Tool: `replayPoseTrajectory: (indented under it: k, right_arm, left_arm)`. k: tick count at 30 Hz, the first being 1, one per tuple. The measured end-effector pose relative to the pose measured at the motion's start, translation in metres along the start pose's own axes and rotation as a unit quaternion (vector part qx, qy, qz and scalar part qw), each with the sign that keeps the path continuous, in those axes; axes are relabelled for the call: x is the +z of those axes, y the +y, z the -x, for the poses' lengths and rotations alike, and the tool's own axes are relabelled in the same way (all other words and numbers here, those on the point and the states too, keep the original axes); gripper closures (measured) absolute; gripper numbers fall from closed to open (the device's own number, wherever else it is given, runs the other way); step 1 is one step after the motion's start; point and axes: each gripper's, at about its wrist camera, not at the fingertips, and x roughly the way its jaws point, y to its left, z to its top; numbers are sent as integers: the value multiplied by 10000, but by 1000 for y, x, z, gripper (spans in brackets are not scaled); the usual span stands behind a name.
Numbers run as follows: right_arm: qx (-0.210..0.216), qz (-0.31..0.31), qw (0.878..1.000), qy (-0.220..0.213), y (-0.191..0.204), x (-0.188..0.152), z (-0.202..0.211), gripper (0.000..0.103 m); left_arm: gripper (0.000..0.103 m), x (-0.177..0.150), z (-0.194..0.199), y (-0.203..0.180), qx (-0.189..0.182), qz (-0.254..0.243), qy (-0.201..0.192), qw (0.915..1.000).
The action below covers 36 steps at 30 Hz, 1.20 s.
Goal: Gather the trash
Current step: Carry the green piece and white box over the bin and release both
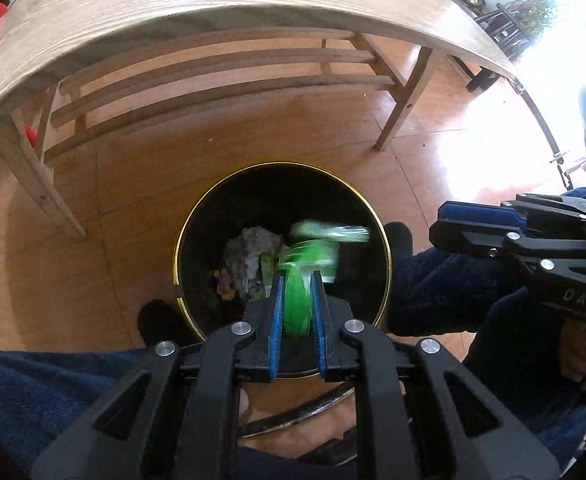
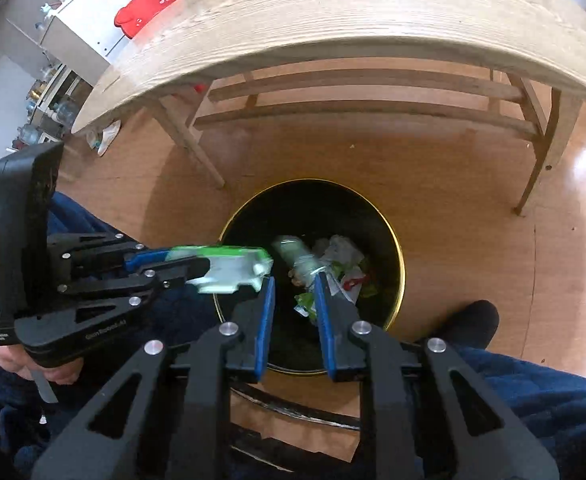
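Left gripper [image 1: 297, 286] jaws clamped on a green wrapper [image 2: 229, 266], its length running straight out ahead, bin [image 1: 385, 240] mouth directly below. Right gripper [image 2: 291, 289] jaws apart, empty, over the same bin.

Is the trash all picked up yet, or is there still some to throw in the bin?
Some is done: crumpled paper and wrappers already lie in the black bin. In hand: the left claw is shut on a green and white packet above the bin. The right claw holds nothing; a blurred bottle-like piece shows just past it. Left: drop the packet. No more trash shows on the floor.
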Motion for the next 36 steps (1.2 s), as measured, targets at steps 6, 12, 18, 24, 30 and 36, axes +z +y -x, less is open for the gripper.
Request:
replayPoseTrajectory:
  k: [6,12,18,24,30,36]
  right_arm:
    - [89,-212,9996,-134,-8,5,7,32]
    - [107,-306,9993,-179,-12,7,9,32]
    - [107,-277,9993,-231,-10,8,12,31]
    - [89,-264,9991,-329,-9,9,17,28]
    - [6,-150,9971,-751,-8,30,42,24]
    - [-154,-60,9902,-1384,-14,75,83,17]
  left_arm:
    - [30,1,-2,-1,100,40,35,9999]
    - [28,2,3,1,120,144,-67,9998]
    - [28,3,6,1,99,208,-133,9996]
    - [28,6,15,4,71,243,-284,9993]
    - [21,30,46,5,267,125,-808,9963]
    - [8,92,95,10,637,-7,-1653,9842]
